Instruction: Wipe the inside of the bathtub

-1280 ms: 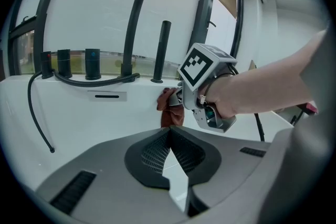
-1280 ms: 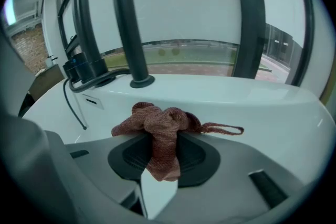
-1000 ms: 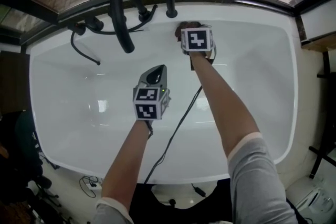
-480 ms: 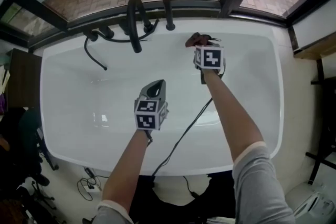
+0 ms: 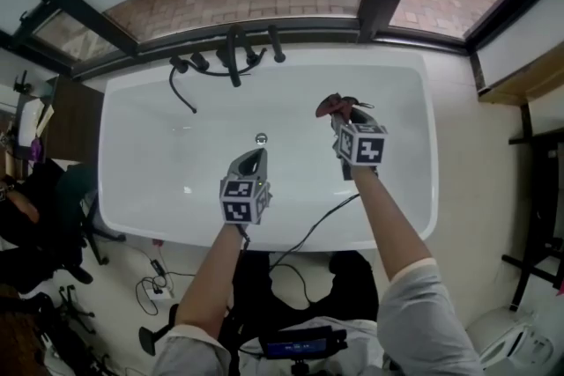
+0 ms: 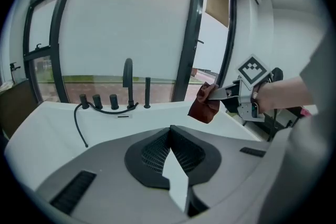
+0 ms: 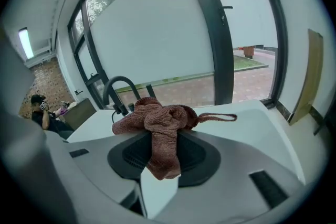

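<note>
Head view: white bathtub (image 5: 150, 163) fills mid frame, black tap (image 5: 233, 57) on its far rim, upper centre. Right gripper (image 5: 342, 114), right of centre, is over the tub w/ jaws clamped on a reddish-brown cloth (image 5: 330, 105). In the right gripper view the cloth bunches over the jaw tips, a thin loop sticking out to the right. Left gripper (image 5: 251, 158), just below centre, hangs over the tub near the drain (image 5: 261, 138), jaws closed together, nothing btw them. Black cable (image 5: 308, 229) crosses the near rim, lower centre.
</note>
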